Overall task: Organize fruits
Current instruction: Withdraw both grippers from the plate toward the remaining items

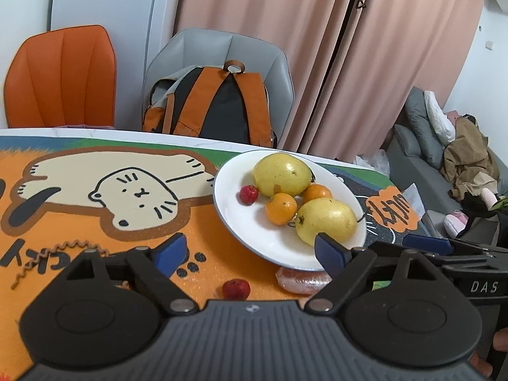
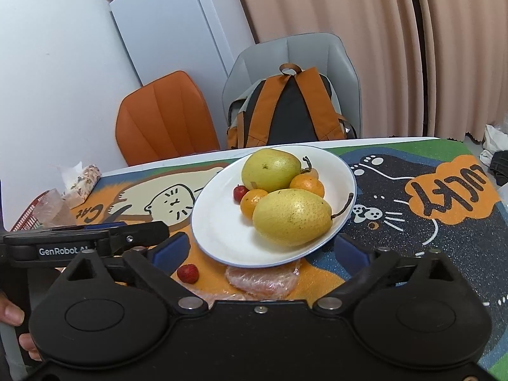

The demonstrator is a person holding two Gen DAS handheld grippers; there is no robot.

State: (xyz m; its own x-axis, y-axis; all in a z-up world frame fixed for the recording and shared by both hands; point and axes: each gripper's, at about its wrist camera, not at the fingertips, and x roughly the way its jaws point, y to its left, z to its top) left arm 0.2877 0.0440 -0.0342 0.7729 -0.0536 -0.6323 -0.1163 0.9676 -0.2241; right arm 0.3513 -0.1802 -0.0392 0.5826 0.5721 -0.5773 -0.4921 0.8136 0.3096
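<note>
Right wrist view: right gripper (image 2: 258,250) gapes wide and empty, the plate (image 2: 222,235) of pears and oranges just ahead. Left gripper (image 1: 250,254) spreads empty too; one loose strawberry (image 1: 235,289) sits between its fingers. I'd say that's the next pickup: close gently on it.

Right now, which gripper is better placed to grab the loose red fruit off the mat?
Left, probably. The loose red fruit lies between the open left gripper fingers; for the right gripper it's off to the left.
</note>
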